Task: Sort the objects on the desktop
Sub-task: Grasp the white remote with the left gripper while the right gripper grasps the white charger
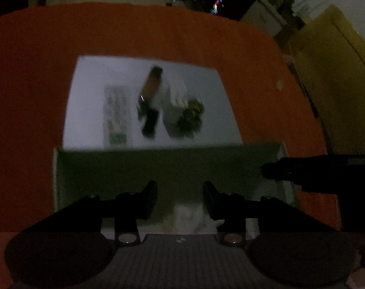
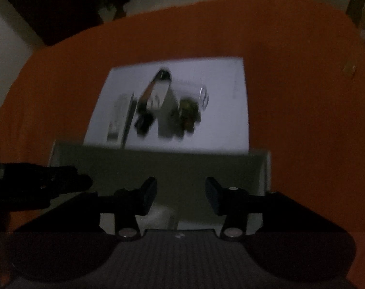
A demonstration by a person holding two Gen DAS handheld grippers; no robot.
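The frames are dim and blurred. A white sheet (image 1: 91,91) on the orange cloth carries a flat printed packet (image 1: 117,113), an orange-and-black pen-like tool (image 1: 151,96), a white item (image 1: 177,91) and a dark green lump (image 1: 190,115). Nearer to me stands an open grey box (image 1: 158,163) with something white (image 1: 187,214) in it. My left gripper (image 1: 180,190) hangs open over the box, nothing between its fingers. My right gripper (image 2: 181,187) is open above the same box (image 2: 182,166), also with nothing in it. The packet (image 2: 119,115), tool (image 2: 151,96) and green lump (image 2: 187,113) show beyond it.
The orange cloth (image 2: 302,96) covers the table around the sheet. A clear small item (image 2: 204,96) lies beside the green lump. The right gripper's fingers (image 1: 290,171) enter the left wrist view at the right. Dark furniture and a pale floor lie past the table's far edge.
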